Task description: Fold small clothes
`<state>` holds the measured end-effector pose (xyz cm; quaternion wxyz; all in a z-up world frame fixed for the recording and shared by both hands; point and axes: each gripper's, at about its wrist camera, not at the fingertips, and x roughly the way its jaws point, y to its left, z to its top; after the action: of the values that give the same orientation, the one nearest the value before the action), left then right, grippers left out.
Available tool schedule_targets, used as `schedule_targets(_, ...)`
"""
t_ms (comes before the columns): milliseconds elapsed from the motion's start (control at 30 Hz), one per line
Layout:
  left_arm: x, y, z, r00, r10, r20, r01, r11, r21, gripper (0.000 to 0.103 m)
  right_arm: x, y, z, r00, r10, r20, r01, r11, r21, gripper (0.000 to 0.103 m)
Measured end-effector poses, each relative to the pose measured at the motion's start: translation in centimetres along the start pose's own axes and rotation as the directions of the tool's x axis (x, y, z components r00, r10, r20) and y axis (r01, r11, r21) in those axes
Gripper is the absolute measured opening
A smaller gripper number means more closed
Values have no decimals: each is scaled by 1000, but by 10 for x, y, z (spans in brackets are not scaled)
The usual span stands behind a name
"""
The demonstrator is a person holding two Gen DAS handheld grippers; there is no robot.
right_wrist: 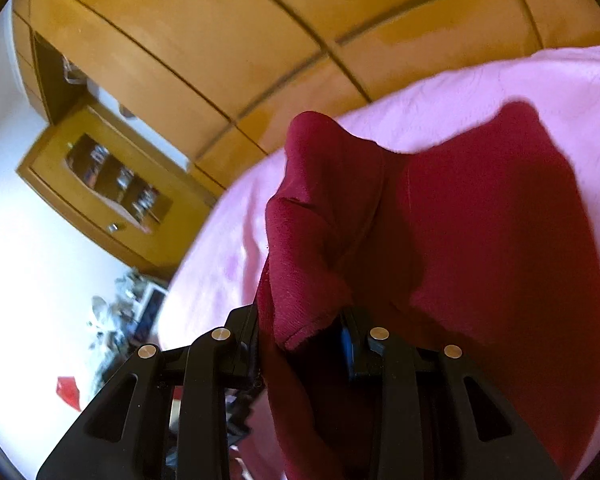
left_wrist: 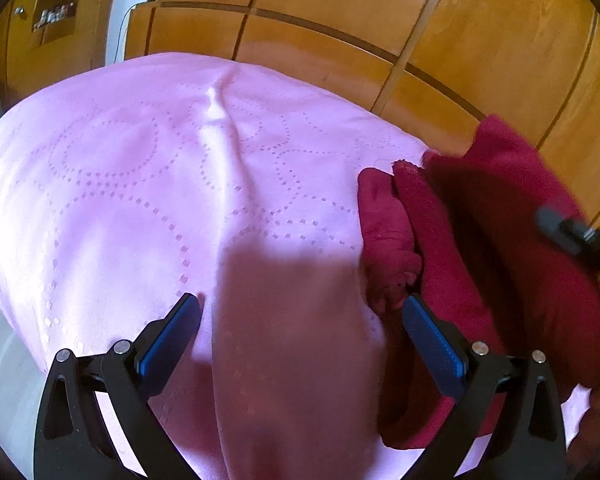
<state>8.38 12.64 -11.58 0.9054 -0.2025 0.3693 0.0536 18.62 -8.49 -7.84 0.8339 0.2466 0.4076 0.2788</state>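
Note:
A dark red garment (left_wrist: pixel 500 248) lies bunched at the right side of a pink bedspread (left_wrist: pixel 147 184). My left gripper (left_wrist: pixel 302 320) is open and empty, low over the bedspread, its right finger close to the garment's crumpled edge. My right gripper (right_wrist: pixel 302 332) is shut on a fold of the red garment (right_wrist: pixel 480 248) and holds it lifted above the bedspread (right_wrist: pixel 540 92). The right gripper also shows at the right edge of the left wrist view (left_wrist: pixel 568 232).
Wooden wardrobe doors (left_wrist: pixel 380 32) stand right behind the bed. A wooden shelf unit (right_wrist: pixel 111 184) hangs on a white wall at the left of the right wrist view, with clutter (right_wrist: pixel 127 312) on the floor below.

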Motion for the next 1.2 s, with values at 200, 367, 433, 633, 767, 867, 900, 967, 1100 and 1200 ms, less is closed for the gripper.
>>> schedule_targets(200, -1, -1, -1, 1000, -3, 9, 3, 1000, 3, 101, 12, -2, -16, 993, 109, -53, -108, 994, 23, 73)
schedule_targets(367, -7, 6, 2, 999, -13, 40, 14, 999, -37, 101, -20, 11, -18, 991, 131, 1, -131, 990, -48, 94)
schedule_targets(433, -14, 9, 5, 997, -35, 68, 39, 998, -54, 101, -41, 6, -17, 997, 46, 67, -42, 998, -56, 100)
schedule_targets(633, -37, -9, 14, 953, -287, 96, 293, 955, -50, 100, -108, -43, -23, 922, -312, 231, 303, 950, 75, 100)
schedule_targets(767, -31, -32, 12, 905, -425, -24, 424, 905, -40, 100, -129, -78, -31, 876, -435, 209, 409, 899, 160, 100)
schedule_targets(867, -21, -43, 4, 847, -518, -121, 510, 855, -91, 94, -133, -87, -38, 860, -469, 202, 441, 881, 170, 100)
schedule_targets(900, -18, -48, 1, 847, -511, -150, 503, 860, -86, 93, -134, -89, -40, 857, -474, 202, 447, 879, 165, 100)
schedule_targets(967, -10, -57, -4, 863, -464, -201, 464, 884, -46, 83, -132, -93, -45, 855, -479, 200, 460, 877, 139, 100)
schedule_targets(1100, 4, -66, -10, 873, -413, -258, 422, 906, -25, 55, -120, -85, -43, 857, -480, 186, 476, 877, 70, 100)
schedule_targets(1200, 7, -69, -7, 868, -413, -276, 427, 904, -13, 22, -103, -80, -44, 864, -481, 150, 485, 874, 7, 100)
